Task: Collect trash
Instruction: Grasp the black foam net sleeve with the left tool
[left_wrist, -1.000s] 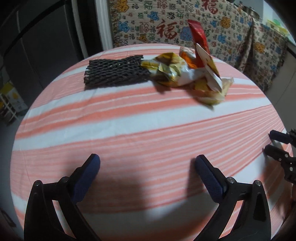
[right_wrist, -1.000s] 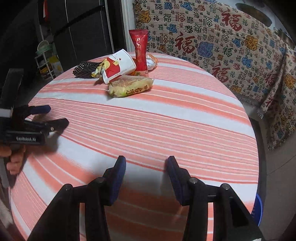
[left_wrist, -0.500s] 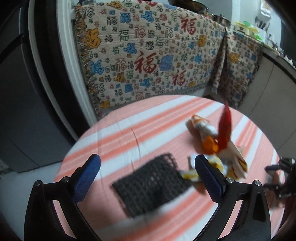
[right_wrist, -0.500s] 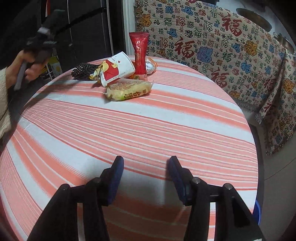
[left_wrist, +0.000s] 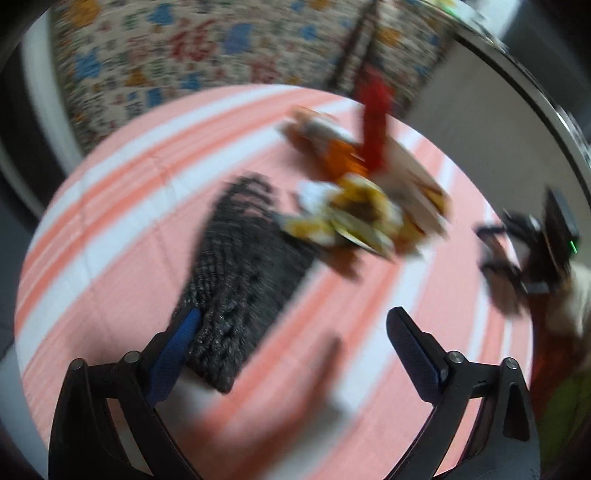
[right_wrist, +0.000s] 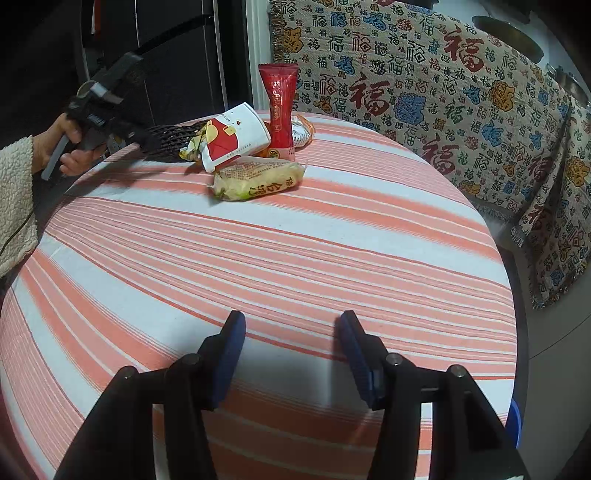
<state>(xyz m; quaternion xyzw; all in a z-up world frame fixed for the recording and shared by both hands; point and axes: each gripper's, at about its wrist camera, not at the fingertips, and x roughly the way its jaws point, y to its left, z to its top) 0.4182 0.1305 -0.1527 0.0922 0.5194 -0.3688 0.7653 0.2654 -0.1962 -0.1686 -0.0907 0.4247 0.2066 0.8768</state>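
Note:
A heap of trash lies on the far side of the round striped table (right_wrist: 295, 258): a black foam net (left_wrist: 243, 280), a red-and-white carton (right_wrist: 234, 138), an upright red wrapper (right_wrist: 279, 107) and a yellow snack bag (right_wrist: 258, 182). My left gripper (left_wrist: 291, 343) is open, low over the net's near end, its left finger at the net's edge. The left wrist view is blurred. In the right wrist view the left gripper (right_wrist: 140, 138) reaches the net (right_wrist: 170, 138). My right gripper (right_wrist: 291, 350) is open and empty over the table's near side.
A patterned cloth (right_wrist: 443, 96) covers furniture behind the table. A dark fridge (right_wrist: 166, 55) stands at the back left. The right gripper shows in the left wrist view (left_wrist: 517, 251) beyond the trash heap.
My left gripper swung from the near table edge round to the far left and came down onto the black net. My right gripper barely moved.

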